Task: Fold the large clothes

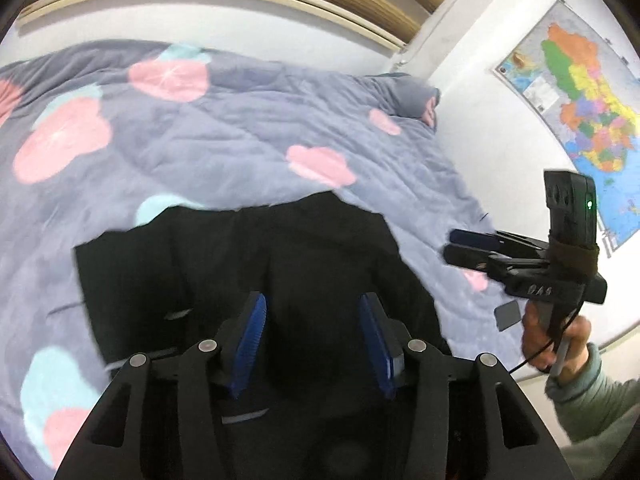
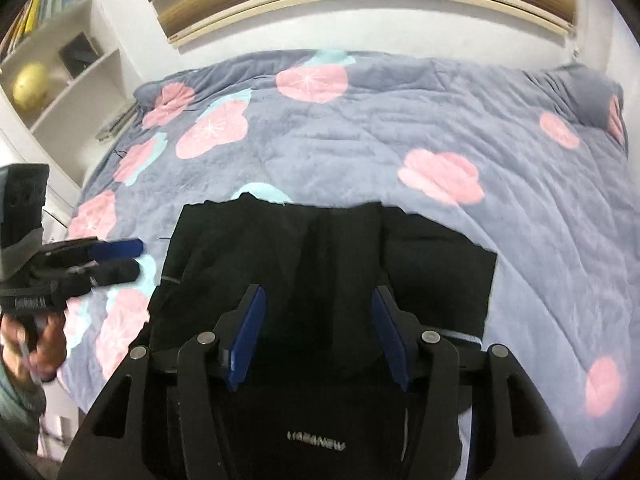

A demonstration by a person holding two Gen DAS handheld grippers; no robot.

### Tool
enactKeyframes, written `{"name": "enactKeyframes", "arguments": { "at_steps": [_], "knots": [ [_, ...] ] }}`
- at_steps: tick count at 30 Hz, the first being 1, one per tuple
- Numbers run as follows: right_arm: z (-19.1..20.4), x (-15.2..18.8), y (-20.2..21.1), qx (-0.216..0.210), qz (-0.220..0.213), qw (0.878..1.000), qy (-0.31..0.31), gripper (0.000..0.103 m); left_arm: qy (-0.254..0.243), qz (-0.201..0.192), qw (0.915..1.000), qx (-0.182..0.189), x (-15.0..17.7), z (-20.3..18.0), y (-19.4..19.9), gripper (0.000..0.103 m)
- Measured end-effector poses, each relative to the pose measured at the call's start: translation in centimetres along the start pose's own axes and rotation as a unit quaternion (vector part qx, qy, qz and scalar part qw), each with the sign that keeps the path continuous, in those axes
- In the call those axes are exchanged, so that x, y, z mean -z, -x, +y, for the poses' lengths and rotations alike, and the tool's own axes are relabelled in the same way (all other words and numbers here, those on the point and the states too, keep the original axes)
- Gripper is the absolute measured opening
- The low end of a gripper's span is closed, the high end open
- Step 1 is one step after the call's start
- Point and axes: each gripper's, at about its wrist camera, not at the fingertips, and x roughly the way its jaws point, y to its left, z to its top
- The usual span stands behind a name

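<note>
Black garment [image 2: 320, 264] spread flat on the bed quilt [image 2: 400, 128], long axis left to right, straight ahead and below. Left gripper [image 1: 312, 340] and right gripper [image 2: 320, 336] above it, fingers apart, gripping nothing, equally near.

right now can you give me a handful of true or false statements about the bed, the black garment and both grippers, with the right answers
1. The black garment lies on a grey-blue quilt with pink flowers. True.
2. The left gripper is clamped shut on the garment. False: its blue-padded fingers stand apart with nothing between them.
3. The right gripper is open above the garment. True.
4. A colourful map hangs on the white wall. True.
5. A red ball sits on the shelf. False: the round thing on the white shelf is yellow.
6. The garment is rolled into a tight bundle. False: it lies spread out flat.
</note>
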Motion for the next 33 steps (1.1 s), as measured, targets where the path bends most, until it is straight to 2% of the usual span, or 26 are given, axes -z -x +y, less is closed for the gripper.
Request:
{"name": "enactKeyframes", "arguments": {
  "at_steps": [3, 6, 8, 10, 11, 13, 18, 21, 23, 26, 27, 29, 31, 33],
  "knots": [
    [0.9, 0.0, -3.6, -0.008, 0.029, 1.0, -0.007, 0.059, 0.012, 0.022, 0.9997, 0.0, -0.4, 0.0, -2.6, 0.051],
    [1.3, 1.9, -8.2, -0.01, 0.083, 0.996, -0.019, 0.057, 0.023, 0.079, 0.9965, -0.009, 1.5, 0.8, -6.9, 0.051],
    [1.0, 3.9, -10.8, -0.006, 0.114, 0.993, -0.024, 0.057, 0.028, 0.129, 0.991, -0.024, 3.3, 1.7, -9.6, 0.051],
    [0.7, 6.9, -14.0, -0.007, 0.154, 0.987, -0.038, 0.057, 0.049, 0.183, 0.9809, -0.044, 6.1, 3.3, -12.6, 0.051],
    [0.2, 8.1, -15.1, -0.01, 0.164, 0.985, -0.045, 0.057, 0.06, 0.192, 0.9785, -0.044, 6.9, 3.8, -13.3, 0.051],
    [-0.1, 9.4, -16.1, -0.005, 0.156, 0.987, -0.05, 0.057, 0.095, 0.187, 0.9773, -0.025, 8.8, 5.1, -14.6, 0.051],
    [-0.9, 8.7, -16.1, -0.012, 0.164, 0.984, -0.074, 0.057, 0.133, 0.155, 0.9788, -0.002, 9.2, 6.1, -14.1, 0.051],
    [-0.9, 8.1, -13.2, -0.024, 0.149, 0.986, -0.07, 0.057, 0.129, 0.128, 0.9832, 0.011, 9.0, 5.7, -11.7, 0.051],
    [-1.0, 8.2, -10.5, -0.028, 0.125, 0.99, -0.066, 0.057, 0.121, 0.111, 0.9862, 0.023, 8.9, 5.0, -9.7, 0.051],
    [-0.7, 9.4, -9.1, -0.007, 0.117, 0.992, -0.053, 0.057, 0.124, 0.094, 0.986, 0.06, 9.6, 4.5, -7.6, 0.051],
    [-0.6, 10.0, -9.8, 0.0, 0.127, 0.991, -0.051, 0.057, 0.129, 0.096, 0.9849, 0.065, 10.0, 4.6, -7.6, 0.052],
    [-0.4, 11.2, -11.9, 0.003, 0.154, 0.986, -0.058, 0.053, 0.141, 0.126, 0.9814, 0.032, 11.0, 5.5, -9.4, 0.051],
    [-0.4, 11.4, -14.6, 0.007, 0.181, 0.981, -0.068, 0.05, 0.162, 0.164, 0.973, 0.007, 12.4, 7.0, -12.3, 0.051],
    [-0.4, 11.4, -15.7, 0.02, 0.191, 0.979, -0.072, 0.05, 0.194, 0.175, 0.9653, 0.017, 13.2, 8.0, -13.8, 0.049]
  ]
}}
